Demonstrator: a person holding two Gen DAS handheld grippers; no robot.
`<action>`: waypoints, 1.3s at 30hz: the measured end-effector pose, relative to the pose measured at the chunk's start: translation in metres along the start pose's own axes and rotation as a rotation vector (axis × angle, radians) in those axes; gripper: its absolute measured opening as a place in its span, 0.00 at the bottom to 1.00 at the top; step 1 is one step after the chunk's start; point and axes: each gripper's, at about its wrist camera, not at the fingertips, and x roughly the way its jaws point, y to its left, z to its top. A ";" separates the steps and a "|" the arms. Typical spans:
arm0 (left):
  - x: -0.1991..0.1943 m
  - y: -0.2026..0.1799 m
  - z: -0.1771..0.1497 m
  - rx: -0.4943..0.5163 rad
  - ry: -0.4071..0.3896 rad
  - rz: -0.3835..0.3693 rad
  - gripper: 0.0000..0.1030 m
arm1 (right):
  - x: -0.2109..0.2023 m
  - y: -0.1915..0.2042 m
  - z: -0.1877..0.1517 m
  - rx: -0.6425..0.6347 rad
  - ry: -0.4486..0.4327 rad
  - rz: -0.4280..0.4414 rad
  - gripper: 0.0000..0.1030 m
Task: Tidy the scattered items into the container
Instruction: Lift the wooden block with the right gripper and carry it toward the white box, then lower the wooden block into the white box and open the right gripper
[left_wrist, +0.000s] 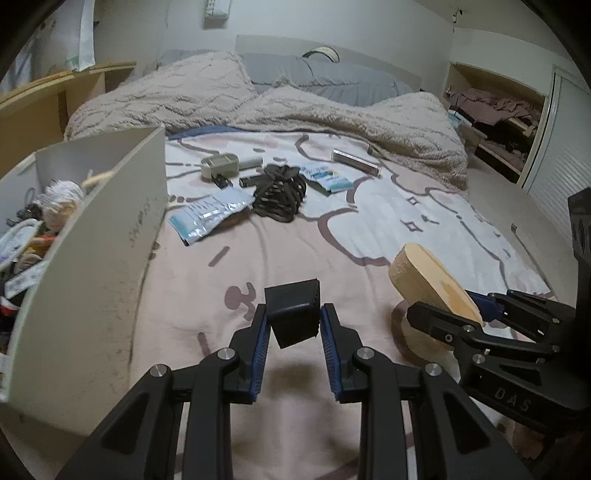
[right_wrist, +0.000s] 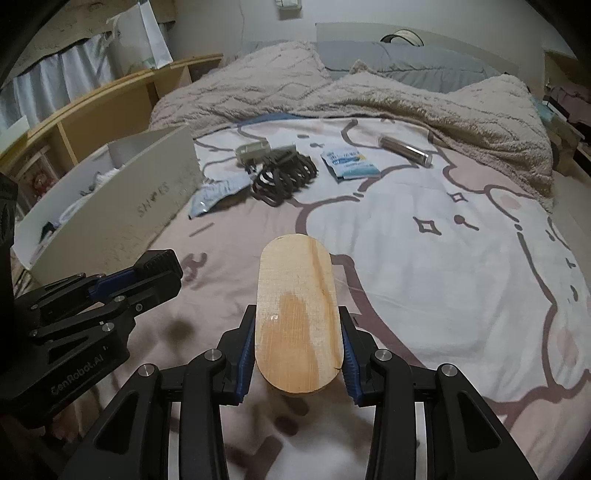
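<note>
My left gripper (left_wrist: 293, 325) is shut on a small black box (left_wrist: 295, 314), held tilted above the pink bedspread. My right gripper (right_wrist: 297, 332) is shut on an oval wooden block (right_wrist: 297, 314), also lifted off the bed; the wooden block (left_wrist: 432, 280) and right gripper (left_wrist: 476, 314) show at the right of the left wrist view. The white container (left_wrist: 92, 258) stands at the left with several things inside. The white container (right_wrist: 110, 218) also shows at the left of the right wrist view. Farther up the bed lie a coiled dark cord (left_wrist: 280, 192), two blue-white packets (left_wrist: 210, 216) (left_wrist: 327, 177), a grey case (left_wrist: 219, 164) and a metal tube (left_wrist: 356, 162).
A fluffy beige blanket (left_wrist: 295, 107) and grey pillows (left_wrist: 325, 74) cover the head of the bed. A wooden shelf unit (left_wrist: 44, 107) stands behind the container. The floor and an open closet (left_wrist: 509, 122) lie to the right of the bed.
</note>
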 end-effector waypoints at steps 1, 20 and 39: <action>-0.004 0.001 0.000 -0.001 -0.007 -0.001 0.26 | -0.003 0.002 0.000 0.002 -0.004 0.001 0.40; -0.085 0.052 0.014 -0.050 -0.141 0.054 0.27 | -0.054 0.062 0.030 -0.024 -0.117 0.068 0.40; -0.134 0.163 0.036 -0.101 -0.222 0.225 0.27 | -0.042 0.155 0.098 -0.073 -0.120 0.212 0.40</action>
